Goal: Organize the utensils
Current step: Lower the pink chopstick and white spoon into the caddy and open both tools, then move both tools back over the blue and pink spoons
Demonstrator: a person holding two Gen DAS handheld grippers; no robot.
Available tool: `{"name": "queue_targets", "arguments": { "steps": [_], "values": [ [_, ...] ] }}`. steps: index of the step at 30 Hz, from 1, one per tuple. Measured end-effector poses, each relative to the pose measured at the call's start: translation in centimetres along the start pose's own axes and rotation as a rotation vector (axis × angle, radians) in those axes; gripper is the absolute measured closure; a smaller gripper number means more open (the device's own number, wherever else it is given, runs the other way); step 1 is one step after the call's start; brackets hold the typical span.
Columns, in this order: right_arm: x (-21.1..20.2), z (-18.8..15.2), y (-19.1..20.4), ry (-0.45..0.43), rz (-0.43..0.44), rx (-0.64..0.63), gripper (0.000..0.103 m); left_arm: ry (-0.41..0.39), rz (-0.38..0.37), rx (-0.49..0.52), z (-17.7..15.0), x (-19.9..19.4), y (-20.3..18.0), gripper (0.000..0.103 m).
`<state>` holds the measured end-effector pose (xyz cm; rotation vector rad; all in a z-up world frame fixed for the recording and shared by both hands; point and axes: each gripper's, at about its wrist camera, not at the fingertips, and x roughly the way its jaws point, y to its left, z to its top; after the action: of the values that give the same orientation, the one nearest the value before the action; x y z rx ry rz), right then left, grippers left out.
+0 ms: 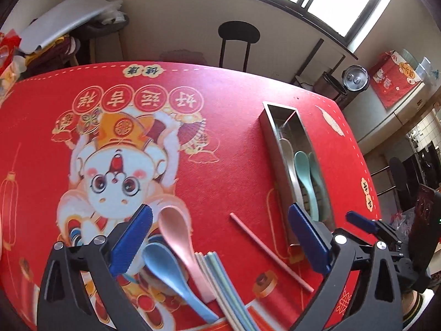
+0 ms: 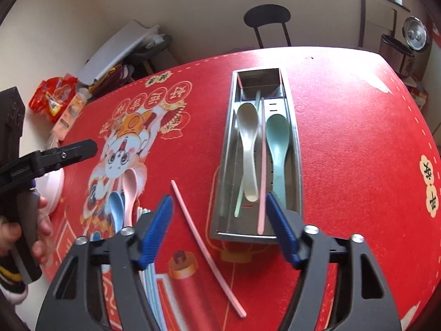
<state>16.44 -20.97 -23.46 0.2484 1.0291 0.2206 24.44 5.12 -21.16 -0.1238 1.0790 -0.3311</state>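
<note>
A steel utensil tray (image 2: 295,138) lies on the red tablecloth (image 2: 358,138). In it are a white spoon (image 2: 248,138), a green spoon (image 2: 278,140), a pink chopstick (image 2: 262,165) and a pale green chopstick (image 2: 238,204). My right gripper (image 2: 219,201) hovers open over the tray's near end, holding nothing. A second pink chopstick (image 2: 198,231) lies on the cloth left of the tray. My left gripper (image 1: 220,215) is open and empty above a pink spoon (image 1: 176,234), a blue spoon (image 1: 168,270) and a bundle of chopsticks (image 1: 223,284). The tray (image 1: 273,149) is to its right.
A white bowl (image 2: 52,190) sits at the table's left edge, beside the hand (image 2: 41,226) holding the left gripper. Snack packets (image 2: 55,96) lie at the far left corner. A black chair (image 2: 267,19) stands behind the table, a rice cooker (image 2: 413,38) at far right.
</note>
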Motion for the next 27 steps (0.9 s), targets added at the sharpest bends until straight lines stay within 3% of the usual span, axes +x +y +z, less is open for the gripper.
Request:
{"name": "queue_targets", "arguments": {
  "steps": [13, 21, 25, 27],
  "values": [
    [1.6, -5.1, 5.6, 0.106, 0.090, -0.144, 0.034, 0.047, 0.105, -0.070, -10.1, -2.3, 6.4, 0.006],
    [3.9, -6.7, 8.1, 0.177, 0.125, -0.195, 0.036, 0.046, 0.142, -0.157, -13.2, -2.4, 9.4, 0.006],
    [5.2, -6.3, 8.9, 0.198, 0.127, -0.220, 0.058, 0.076, 0.099, -0.199, -13.5, -1.7, 9.4, 0.006],
    [5.5, -5.8, 9.2, 0.196, 0.127, -0.218, 0.061, 0.072, 0.094, -0.211, -13.6, -1.2, 8.7, 0.007]
  ]
}}
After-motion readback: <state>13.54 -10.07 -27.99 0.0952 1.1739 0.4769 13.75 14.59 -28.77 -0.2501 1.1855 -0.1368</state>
